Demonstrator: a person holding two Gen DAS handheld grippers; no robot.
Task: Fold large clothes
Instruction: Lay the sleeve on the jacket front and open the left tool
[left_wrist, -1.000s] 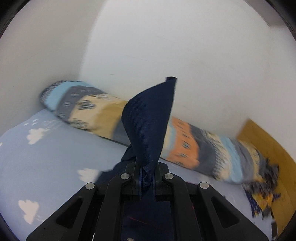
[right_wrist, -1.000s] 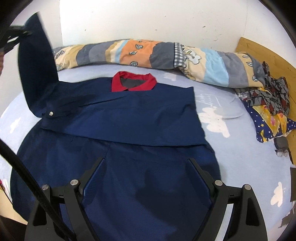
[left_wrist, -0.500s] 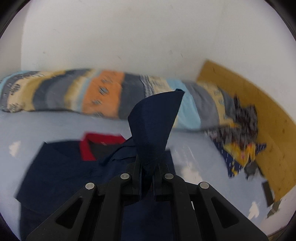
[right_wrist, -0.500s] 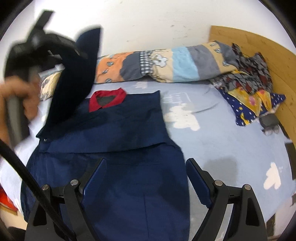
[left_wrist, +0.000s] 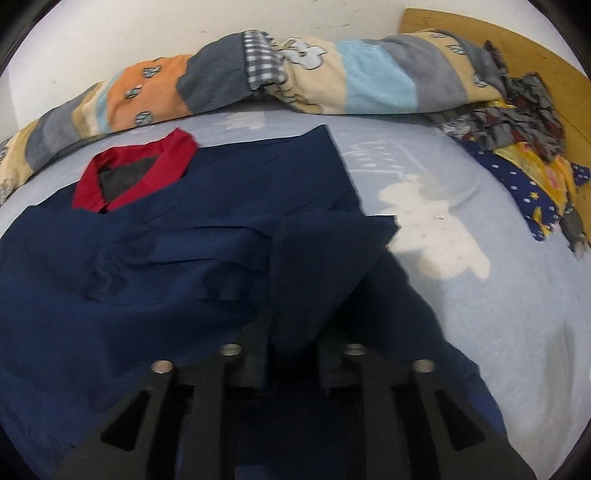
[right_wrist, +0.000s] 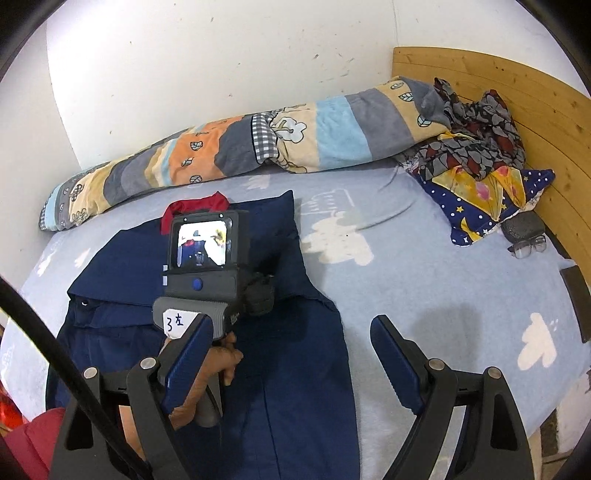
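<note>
Covering pale-blue cloud-print bed (right_wrist: 424, 280), navy garment (left_wrist: 221, 229); white walls (right_wrist: 221, 55).

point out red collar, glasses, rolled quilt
red collar (left_wrist: 168, 158), left wrist view, on its right band.
glasses (right_wrist: 529, 247), right wrist view, on the frame's bridge.
rolled quilt (right_wrist: 340, 133), right wrist view, on its light blue stripe.

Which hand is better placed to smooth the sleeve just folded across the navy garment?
Left, probably: its tool sits over the sleeve, jaws just opening around it. The right tool hangs open nearer the hem.
</note>
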